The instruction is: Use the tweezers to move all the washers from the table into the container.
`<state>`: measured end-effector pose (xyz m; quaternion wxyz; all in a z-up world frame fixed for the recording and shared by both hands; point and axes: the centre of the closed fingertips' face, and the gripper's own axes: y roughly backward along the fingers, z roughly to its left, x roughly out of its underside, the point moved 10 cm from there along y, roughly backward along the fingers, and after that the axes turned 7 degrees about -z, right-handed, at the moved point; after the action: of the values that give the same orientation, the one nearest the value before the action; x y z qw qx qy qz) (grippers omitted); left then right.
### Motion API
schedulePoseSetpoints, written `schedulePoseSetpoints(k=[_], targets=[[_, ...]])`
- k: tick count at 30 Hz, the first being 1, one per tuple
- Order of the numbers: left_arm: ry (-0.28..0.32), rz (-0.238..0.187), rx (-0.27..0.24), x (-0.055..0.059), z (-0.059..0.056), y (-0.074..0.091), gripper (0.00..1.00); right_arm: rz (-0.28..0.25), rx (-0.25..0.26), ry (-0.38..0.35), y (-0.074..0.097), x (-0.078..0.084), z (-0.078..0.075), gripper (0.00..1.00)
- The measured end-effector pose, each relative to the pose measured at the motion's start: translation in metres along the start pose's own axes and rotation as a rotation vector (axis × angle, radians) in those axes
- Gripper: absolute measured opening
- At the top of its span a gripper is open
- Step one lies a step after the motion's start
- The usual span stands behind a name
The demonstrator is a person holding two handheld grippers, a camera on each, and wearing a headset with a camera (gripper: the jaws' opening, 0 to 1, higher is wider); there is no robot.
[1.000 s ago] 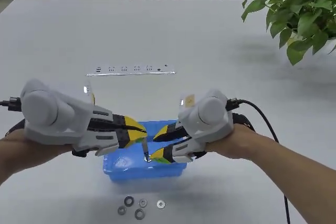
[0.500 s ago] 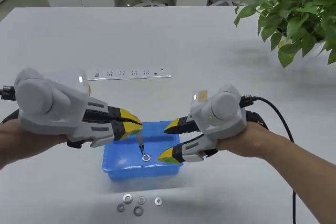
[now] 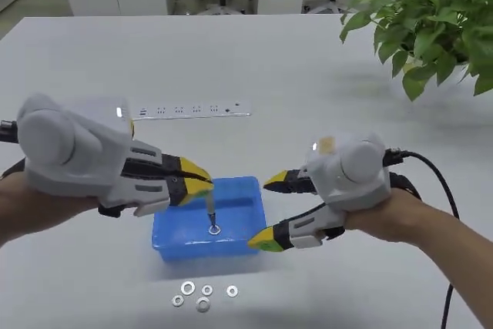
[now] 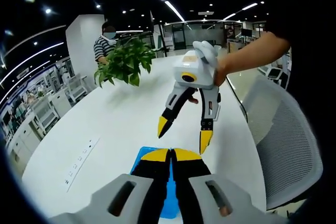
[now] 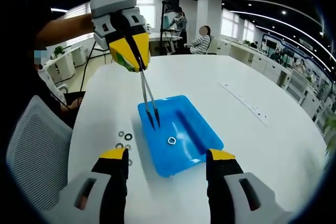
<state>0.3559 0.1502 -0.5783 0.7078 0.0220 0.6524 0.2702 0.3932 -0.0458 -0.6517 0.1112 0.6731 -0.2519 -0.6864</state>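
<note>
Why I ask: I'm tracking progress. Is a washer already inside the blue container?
Yes, the right gripper view shows one washer lying on the floor of the blue container, near the tips of the tweezers.

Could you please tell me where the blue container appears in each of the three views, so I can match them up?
Head view: the blue container sits low centre.
Left gripper view: the blue container is at bottom centre, mostly hidden behind the left gripper.
Right gripper view: the blue container lies at centre.
Shared landmark: the white power strip on the table.
</note>
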Motion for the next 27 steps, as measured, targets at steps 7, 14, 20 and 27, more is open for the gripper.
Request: schedulePoseSetpoints(k=[7, 14, 20, 27], targets=[[0.000, 0.013, 0.039, 0.000, -0.011, -0.006, 0.06, -0.017, 0.014, -0.018, 0.005, 0.004, 0.007, 0.73], [0.008, 0.013, 0.064, 0.002, -0.021, -0.011, 0.06, -0.037, 0.034, -0.025, 0.009, 0.009, 0.015, 0.82], [0.008, 0.017, 0.081, 0.006, -0.031, -0.015, 0.06, -0.039, 0.035, -0.038, 0.009, 0.015, 0.023, 0.89], [0.005, 0.027, 0.100, 0.013, -0.040, -0.020, 0.06, -0.040, 0.036, -0.052, 0.011, 0.018, 0.027, 0.94]])
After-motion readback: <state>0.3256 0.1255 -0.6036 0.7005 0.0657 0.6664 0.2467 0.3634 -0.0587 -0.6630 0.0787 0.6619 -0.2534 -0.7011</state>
